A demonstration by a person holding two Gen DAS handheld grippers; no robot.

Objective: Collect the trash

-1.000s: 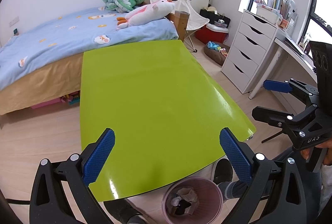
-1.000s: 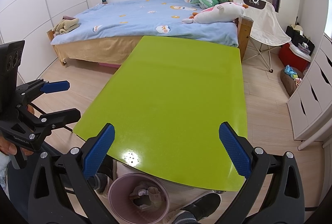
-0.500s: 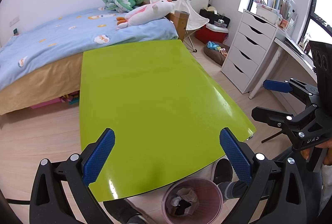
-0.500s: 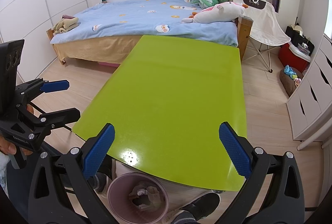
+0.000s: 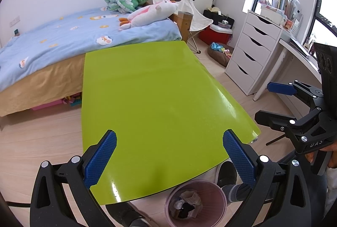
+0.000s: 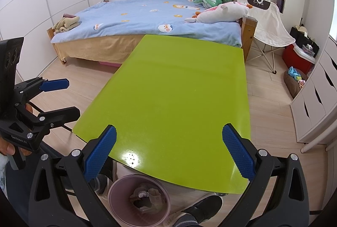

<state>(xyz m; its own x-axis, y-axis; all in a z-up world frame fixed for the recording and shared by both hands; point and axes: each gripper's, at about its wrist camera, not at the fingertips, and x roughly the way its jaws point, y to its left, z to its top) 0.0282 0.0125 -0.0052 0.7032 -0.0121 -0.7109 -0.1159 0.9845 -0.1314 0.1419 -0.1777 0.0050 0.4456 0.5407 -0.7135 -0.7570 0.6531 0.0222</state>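
Left gripper (image 5: 169, 155) and right gripper (image 6: 168, 153), both with jaws spread wide and holding nothing, above the near edge of the green table (image 5: 151, 100). The pink bin (image 6: 139, 200) stands on the floor just below that edge, its rim partly hidden by the table and fingers. Crumpled trash (image 5: 186, 202) lies inside; individual pieces are hard to distinguish.

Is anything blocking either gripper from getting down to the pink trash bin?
Partly. The green table overhangs the far part of the pink trash bin, so a straight path from above the tabletop is blocked. The bin's near side is open. Both the left gripper and right gripper are open and empty.
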